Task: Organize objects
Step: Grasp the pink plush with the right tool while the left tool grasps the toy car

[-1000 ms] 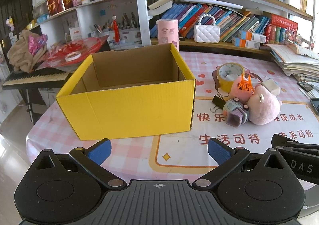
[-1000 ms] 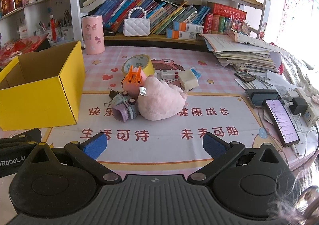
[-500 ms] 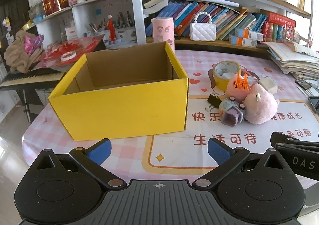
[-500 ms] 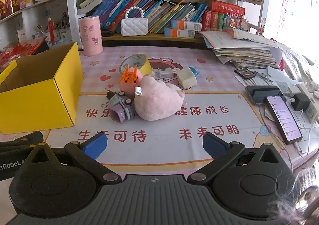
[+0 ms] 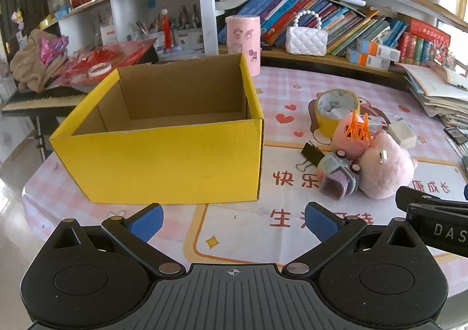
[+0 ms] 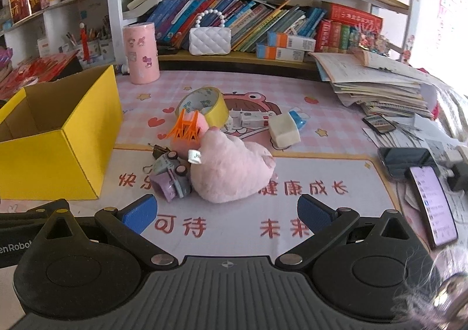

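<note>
Both jaws are held spread and empty: the right hand-held gripper (image 6: pixel 225 211) is pointed at the clutter just beyond it, the left hand-held gripper (image 5: pixel 232 220) at the near wall of one open yellow box (image 5: pixel 163 165). One pink plush (image 6: pixel 231 172) is seen nearest the right, its long axis running left to right, so that hand is judged better placed. Around it on the counter (image 6: pixel 321 183) are counted one toy car (image 6: pixel 171 178), one orange clip (image 6: pixel 185 127), one tape roll (image 6: pixel 204 106) and one eraser block (image 6: pixel 283 129).

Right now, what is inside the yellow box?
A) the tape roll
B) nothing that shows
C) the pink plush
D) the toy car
B: the yellow box shows only bare cardboard inside, while the pink plush, tape roll and toy car lie on the table mat to its right.
</note>
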